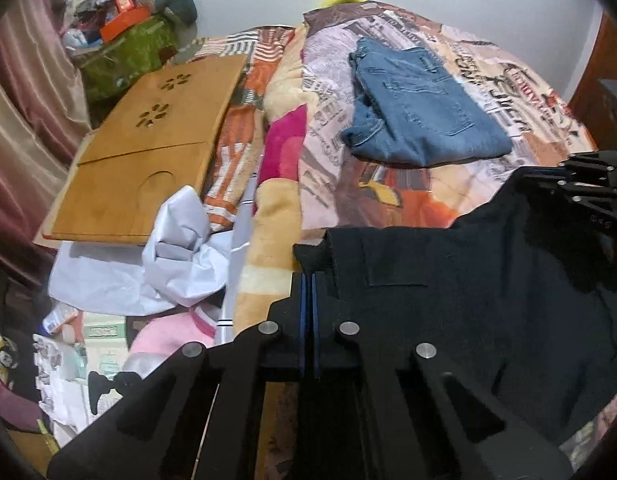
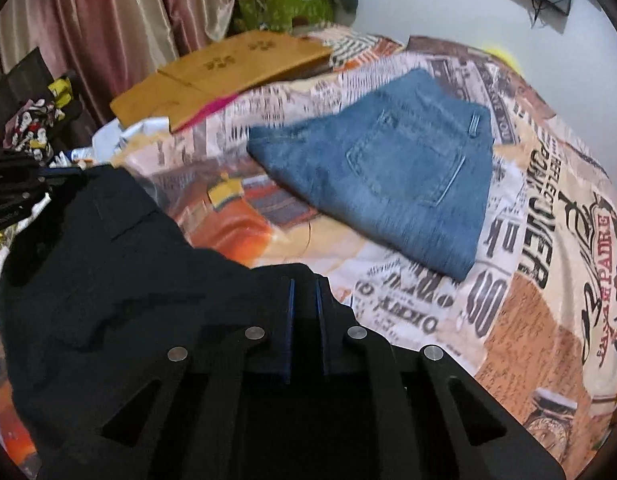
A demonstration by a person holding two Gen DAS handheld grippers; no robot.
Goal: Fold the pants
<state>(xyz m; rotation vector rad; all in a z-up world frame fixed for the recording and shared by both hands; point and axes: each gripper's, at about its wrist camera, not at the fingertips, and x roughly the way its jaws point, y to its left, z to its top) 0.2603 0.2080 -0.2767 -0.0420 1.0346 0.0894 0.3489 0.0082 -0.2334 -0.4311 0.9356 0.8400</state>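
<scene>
We count the blue denim jeans (image 2: 388, 184) folded on the printed bedspread (image 2: 548, 320); both our left gripper (image 1: 309, 280) and right gripper (image 2: 306, 292) pinch the unfolded black fabric pants (image 1: 488, 288), jaws pressed together

Two pairs of pants are on the bed: one dark pair (image 1: 488, 280) and one folded blue denim pair (image 1: 420, 108). Two grippers, left (image 1: 309, 280) and right (image 2: 304, 284), are in play. One wooden lap tray (image 1: 148, 148) lies on one printed bedspread (image 2: 548, 280).
</scene>
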